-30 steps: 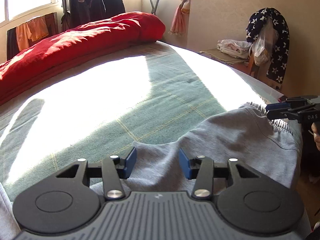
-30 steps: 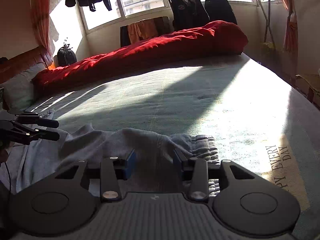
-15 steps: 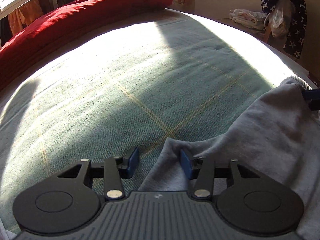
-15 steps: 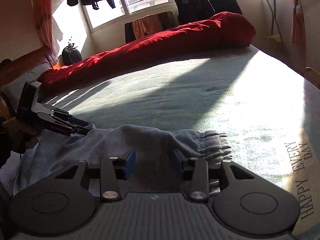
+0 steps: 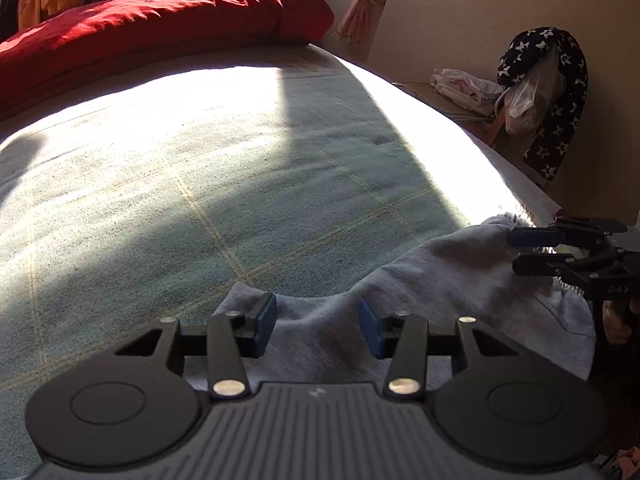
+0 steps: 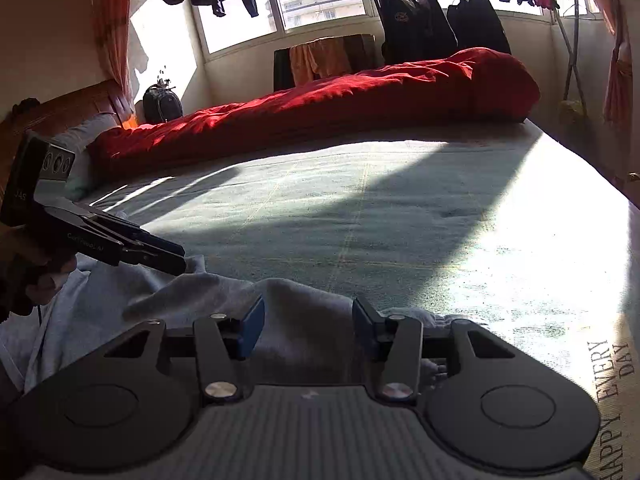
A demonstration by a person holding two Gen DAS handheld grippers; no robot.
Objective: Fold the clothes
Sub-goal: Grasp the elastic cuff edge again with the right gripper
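Change since earlier frame: both grippers sit lower over the grey garment (image 5: pixel 460 280), whose near edge now lies flatter on the bed; the left wrist view has tipped down.
Grey garment: spread along the near edge of the green bedspread (image 5: pixel 240 168), waistband end to the right.
Left gripper (image 5: pixel 317 318): jaws apart, blue pads (image 5: pixel 267 320) astride a fold of grey cloth without pressing it.
Right gripper (image 6: pixel 308 326): jaws opening, cloth lying between them, pads clear of it.
Far side: red duvet (image 6: pixel 340 100) rolled along the bed's far edge.
Right of bed: star-patterned scarf (image 5: pixel 560 92) draped over a chair.
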